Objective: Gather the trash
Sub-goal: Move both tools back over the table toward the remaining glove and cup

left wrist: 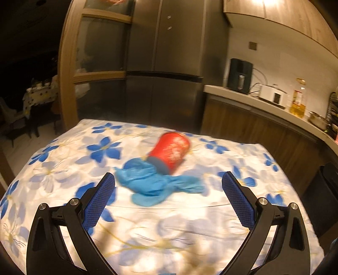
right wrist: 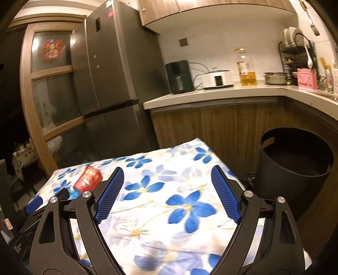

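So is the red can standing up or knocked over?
Knocked over. The red can lies on its side on the flowered tablecloth, its grey end against the crumpled blue bag.

I'm working in a home kitchen. A tall grey fridge stands beside a wooden door with glass panes. Along the white counter I see a dark air fryer, a white rice cooker, 1 bottle of cooking oil, a steel pot and a dish rack with plates. Wood cabinets hang above. A table under a blue-flowered cloth sits near a dark round bin.
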{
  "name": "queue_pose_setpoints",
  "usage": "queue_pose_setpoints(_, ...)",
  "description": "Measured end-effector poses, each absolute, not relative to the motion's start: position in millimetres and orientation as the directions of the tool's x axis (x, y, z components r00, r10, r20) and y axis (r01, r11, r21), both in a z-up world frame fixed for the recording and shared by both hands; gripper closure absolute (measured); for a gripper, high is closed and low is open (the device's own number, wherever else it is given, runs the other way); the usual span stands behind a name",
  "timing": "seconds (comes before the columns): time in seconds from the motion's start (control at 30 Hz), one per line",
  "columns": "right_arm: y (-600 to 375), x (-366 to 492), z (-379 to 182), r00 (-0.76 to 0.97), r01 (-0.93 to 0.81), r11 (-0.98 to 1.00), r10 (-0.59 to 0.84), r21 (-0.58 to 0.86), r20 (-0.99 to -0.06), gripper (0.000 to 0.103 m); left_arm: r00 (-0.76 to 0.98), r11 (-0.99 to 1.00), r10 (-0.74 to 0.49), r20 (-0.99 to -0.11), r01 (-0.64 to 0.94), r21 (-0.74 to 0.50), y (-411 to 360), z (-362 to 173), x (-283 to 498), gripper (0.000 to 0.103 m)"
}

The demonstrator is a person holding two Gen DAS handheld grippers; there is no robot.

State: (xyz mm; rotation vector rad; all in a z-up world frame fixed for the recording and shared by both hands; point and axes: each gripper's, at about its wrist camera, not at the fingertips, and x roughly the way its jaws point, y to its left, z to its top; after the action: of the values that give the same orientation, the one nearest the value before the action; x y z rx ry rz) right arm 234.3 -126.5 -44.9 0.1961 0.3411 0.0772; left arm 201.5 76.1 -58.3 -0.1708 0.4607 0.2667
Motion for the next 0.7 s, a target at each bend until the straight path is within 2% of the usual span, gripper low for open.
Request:
queue_pose_setpoints(0.27, -98.8, 253.1, -53.4, 0.925, -0.085, 0.975, 0.155, 0.207, -0.348, 0.019, 0.837, 0.944, 0.223, -0.499, -0.314, -0.104, 103.7, -72.2, 228.0, 0.006)
queue_pose_setpoints(0.5, -84.6, 267.1, -52.0, 0.924, -0.101, 0.971, 0.172, 0.216, -0.342, 0.019, 0.787, 0.942, 0.184, -0.589, -0.313, -0.123, 113.5, -90.1, 261.1, 0.007)
queue_pose_setpoints(0.57, -80.9, 270.4, -51.9, 0.923, -0.106, 0.971, 0.176, 0.215, -0.342, 0.019, 0.765, 0.941, 0.171, -0.621, -0.314, -0.127, 116.1, -97.0, 268.7, 0.013)
queue_pose_setpoints(0.7, -75.0, 276.2, -53.5, 0.919, -0.116, 0.970, 0.187, 0.214, -0.348, 0.019, 0.714, 0.940, 0.144, -0.685, -0.315, -0.131, 120.6, -110.0, 281.1, 0.030)
